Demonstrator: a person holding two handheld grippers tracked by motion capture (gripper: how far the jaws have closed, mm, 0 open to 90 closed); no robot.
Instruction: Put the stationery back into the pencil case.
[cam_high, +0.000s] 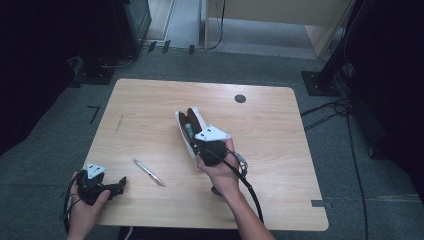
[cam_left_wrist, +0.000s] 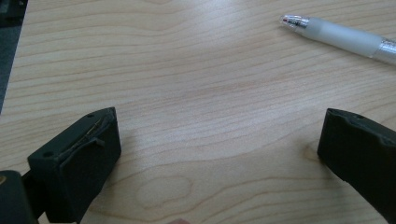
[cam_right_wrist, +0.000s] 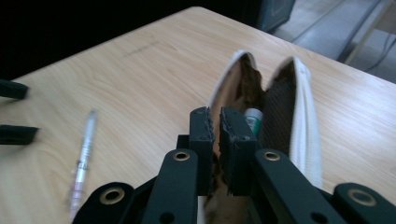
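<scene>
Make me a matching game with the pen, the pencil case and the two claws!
Things:
1. pen
2. pencil case
3. left claw
4. right claw

States:
A. pinching one side of something
B. wide open, holding nothing
C. lying flat on the table
D. unzipped, showing its brown inside

Pairs: 1-C, 2-D, 3-B, 4-A

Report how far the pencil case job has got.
Done: the pencil case is unzipped and gaping, with a green-capped item already inside. In hand: the right gripper is shut on one wall of the case, holding it up. Left: the pen lies on the table, unpicked, and the left gripper is open beside it.
</scene>
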